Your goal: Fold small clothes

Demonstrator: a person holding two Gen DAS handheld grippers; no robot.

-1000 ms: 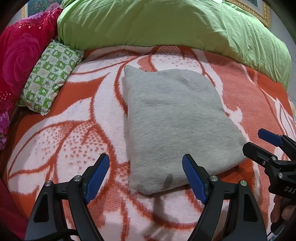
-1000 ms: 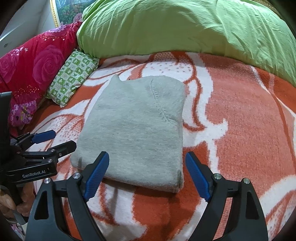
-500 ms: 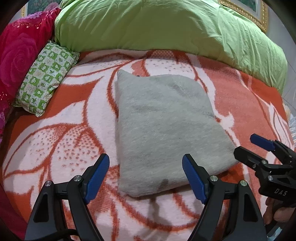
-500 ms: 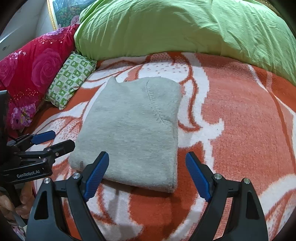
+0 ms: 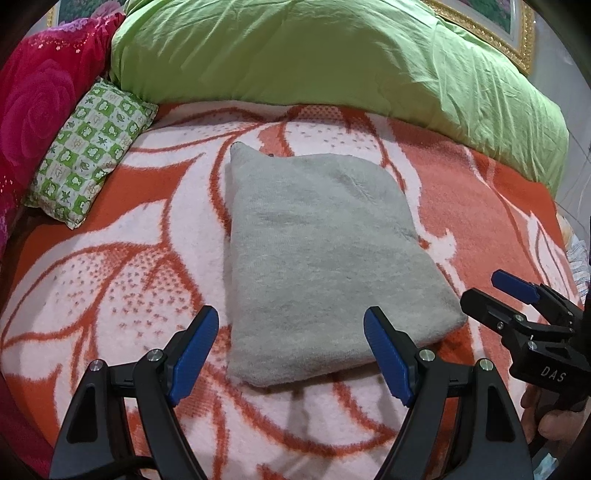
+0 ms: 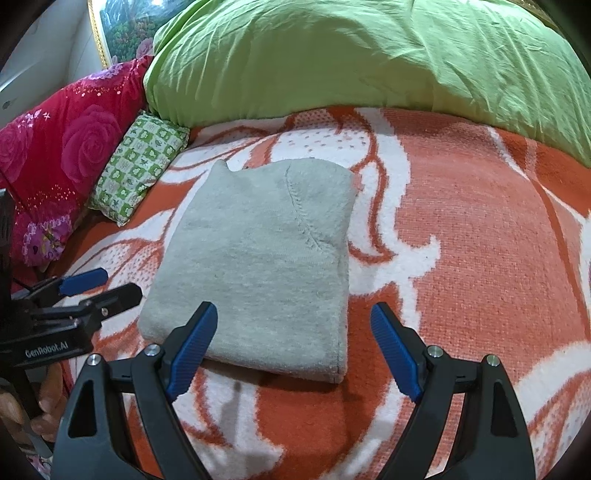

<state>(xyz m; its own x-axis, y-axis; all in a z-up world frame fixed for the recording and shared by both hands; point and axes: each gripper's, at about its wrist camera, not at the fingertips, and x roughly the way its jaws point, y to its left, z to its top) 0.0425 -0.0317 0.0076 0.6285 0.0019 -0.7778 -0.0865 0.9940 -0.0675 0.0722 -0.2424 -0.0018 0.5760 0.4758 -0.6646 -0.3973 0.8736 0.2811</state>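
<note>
A grey knitted garment [image 5: 317, 258] lies folded into a thick rectangle on the orange and white blanket [image 5: 122, 266]; it also shows in the right wrist view [image 6: 258, 266]. My left gripper [image 5: 291, 354] is open and empty, just in front of the garment's near edge, not touching it. My right gripper [image 6: 295, 350] is open and empty, just above the garment's near right corner. Each gripper shows in the other's view: the right one [image 5: 495, 299] by the garment's right corner, the left one [image 6: 105, 286] by its left edge.
A large green duvet [image 5: 332, 62] is piled along the back of the bed. A green checked small pillow [image 5: 88, 155] and a red rose-patterned pillow [image 5: 33, 92] lie at the left. A gold picture frame [image 5: 491, 33] hangs behind.
Both grippers have drawn back a little from the garment and risen slightly, so it sits further away in both views. The garment has not moved. Both grippers stay open.
</note>
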